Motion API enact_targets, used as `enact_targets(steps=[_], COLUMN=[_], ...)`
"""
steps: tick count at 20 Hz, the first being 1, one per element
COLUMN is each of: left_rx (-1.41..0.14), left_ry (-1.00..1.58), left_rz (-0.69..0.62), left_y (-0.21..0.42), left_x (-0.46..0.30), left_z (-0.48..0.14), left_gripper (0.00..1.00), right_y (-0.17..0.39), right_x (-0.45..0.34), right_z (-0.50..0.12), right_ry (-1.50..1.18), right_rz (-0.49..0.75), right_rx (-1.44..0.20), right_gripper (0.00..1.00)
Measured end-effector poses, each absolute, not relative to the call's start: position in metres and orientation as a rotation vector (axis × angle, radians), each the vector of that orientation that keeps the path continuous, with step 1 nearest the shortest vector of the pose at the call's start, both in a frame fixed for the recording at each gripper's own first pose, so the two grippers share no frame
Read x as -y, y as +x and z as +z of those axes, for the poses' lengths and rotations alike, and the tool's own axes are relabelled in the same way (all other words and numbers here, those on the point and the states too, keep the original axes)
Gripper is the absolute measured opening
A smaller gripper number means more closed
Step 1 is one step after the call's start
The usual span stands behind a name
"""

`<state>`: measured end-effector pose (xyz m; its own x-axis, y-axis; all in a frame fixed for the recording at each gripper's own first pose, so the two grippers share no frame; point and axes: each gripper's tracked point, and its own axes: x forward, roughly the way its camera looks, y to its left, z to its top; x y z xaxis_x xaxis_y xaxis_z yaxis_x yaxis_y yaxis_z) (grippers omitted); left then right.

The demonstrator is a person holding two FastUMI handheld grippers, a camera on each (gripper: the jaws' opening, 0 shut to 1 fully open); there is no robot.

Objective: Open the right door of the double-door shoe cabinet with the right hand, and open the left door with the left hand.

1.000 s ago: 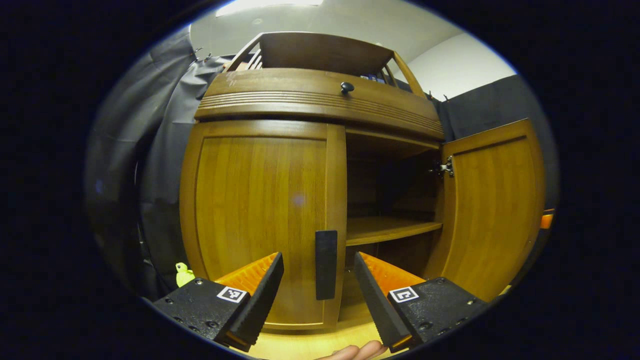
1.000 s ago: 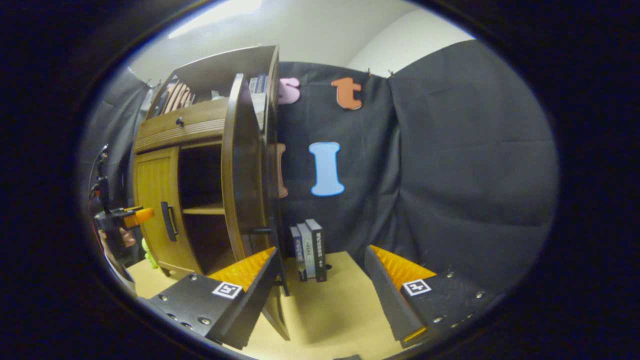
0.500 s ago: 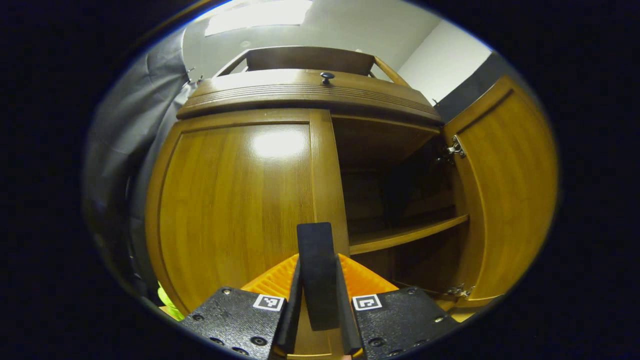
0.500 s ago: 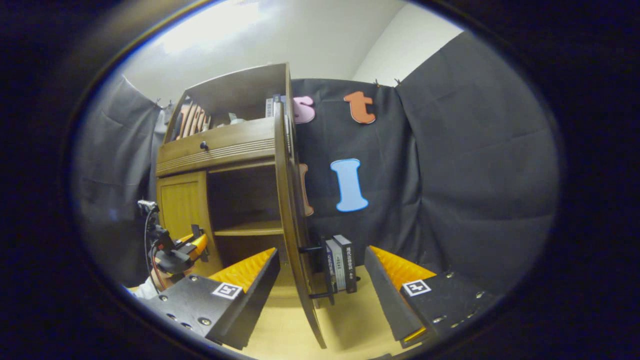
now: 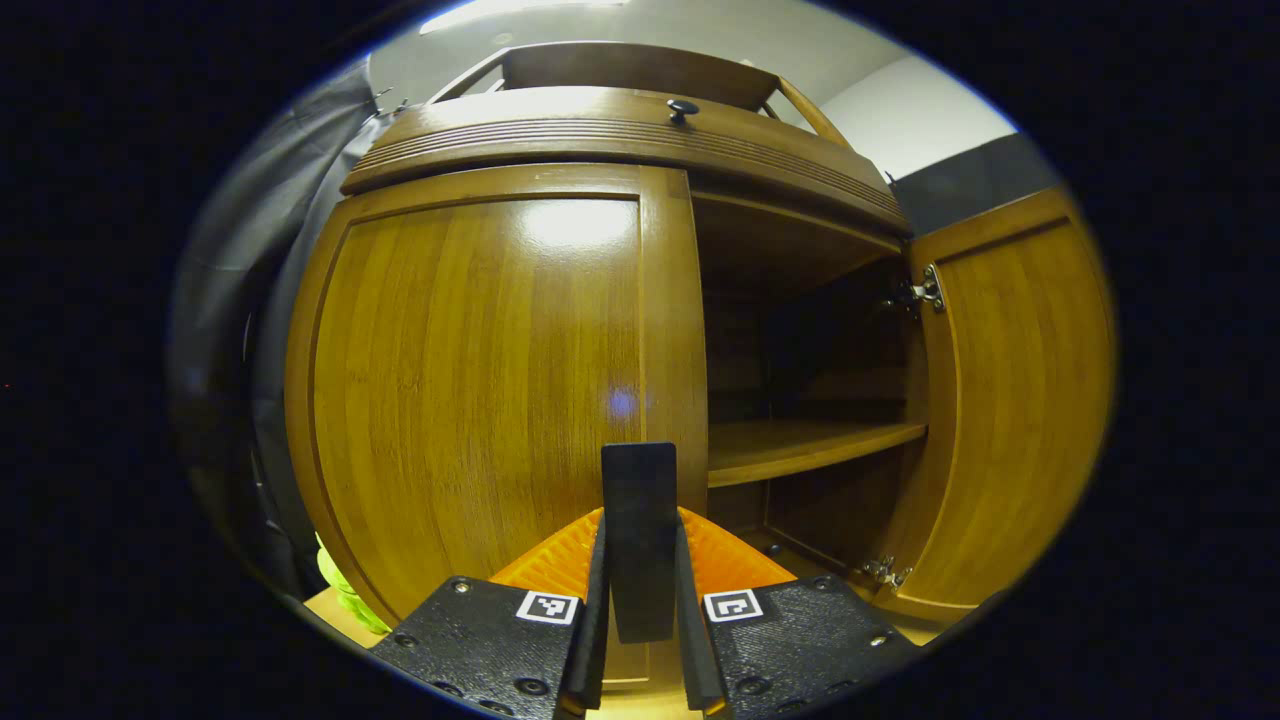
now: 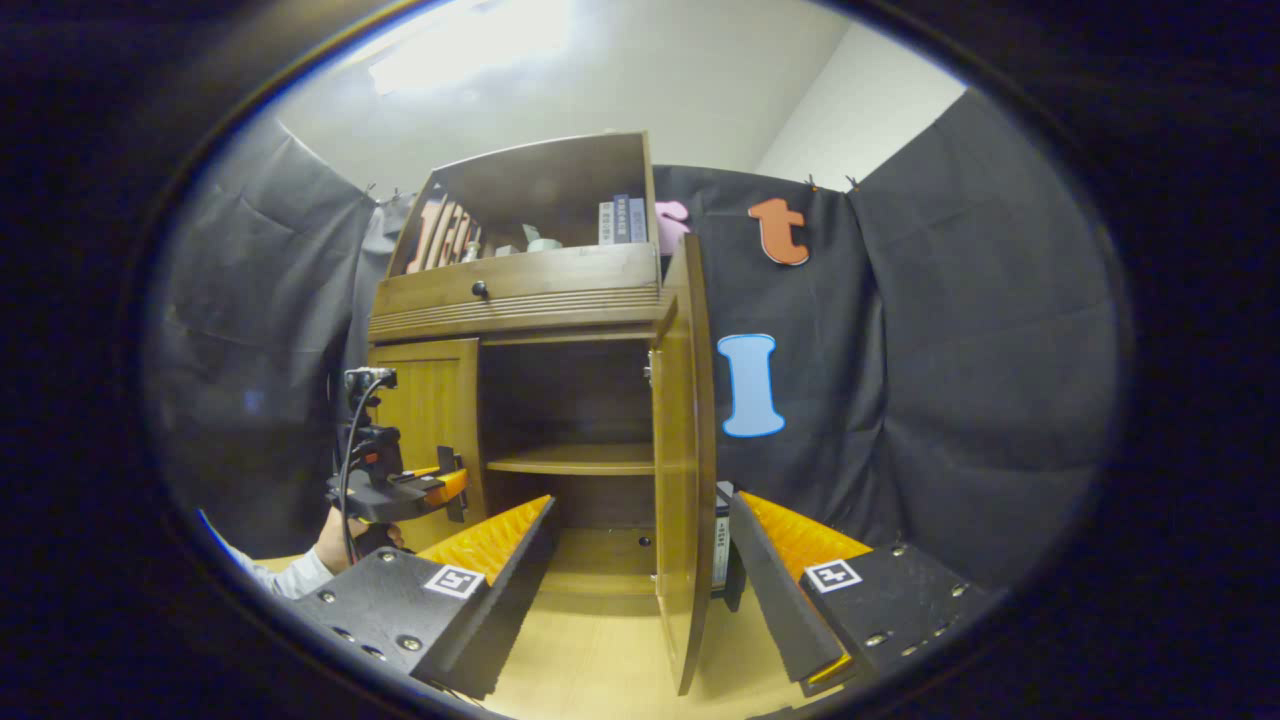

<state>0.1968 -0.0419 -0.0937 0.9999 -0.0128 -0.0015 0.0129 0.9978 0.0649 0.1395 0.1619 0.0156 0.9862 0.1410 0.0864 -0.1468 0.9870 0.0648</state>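
The brown wooden shoe cabinet (image 5: 620, 140) looms close in the left gripper view. Its left door (image 5: 470, 390) is closed. My left gripper (image 5: 640, 522) is shut on that door's black vertical handle (image 5: 640, 480). The right door (image 5: 1010, 400) stands swung open, showing a shelf (image 5: 810, 450) inside. In the right gripper view the right door (image 6: 685, 450) is edge-on, between and beyond my fingers. My right gripper (image 6: 640, 565) is open and holds nothing. The left gripper (image 6: 400, 490) appears there at the left door (image 6: 430, 410), held by a hand (image 6: 335, 535).
A drawer with a dark knob (image 6: 480, 290) runs above the doors, and books (image 6: 620, 220) stand on the top shelf. More books (image 6: 722, 540) stand on the floor behind the open door. A yellow-green toy (image 5: 340, 590) lies by the cabinet's left foot. Black cloth hangs on both sides.
My left gripper moved in and shut on the left door's handle. The right door swung wider, and my right gripper, still open, now looks along its edge into the cabinet.
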Motion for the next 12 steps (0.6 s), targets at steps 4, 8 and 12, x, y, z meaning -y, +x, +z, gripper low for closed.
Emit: enact_targets(steps=[4, 8, 12], left_rx=[-0.009, -0.049, -0.093], left_ry=[0.028, 0.029, 0.038], left_rz=[-0.031, -0.064, -0.087], left_y=[0.192, 0.18, 0.168], left_x=[0.045, 0.045, 0.045], left_z=[-0.09, -0.091, -0.09], left_gripper=[0.32, 0.32, 0.32], right_y=[0.13, 0.09, 0.067], right_x=[-0.176, -0.199, -0.224], right_z=[0.012, 0.001, 0.011], right_ry=[0.055, 0.081, 0.129], right_rz=[0.2, 0.279, 0.359], right_rx=[0.028, 0.011, 0.031], right_gripper=[1.0, 1.0, 0.99])
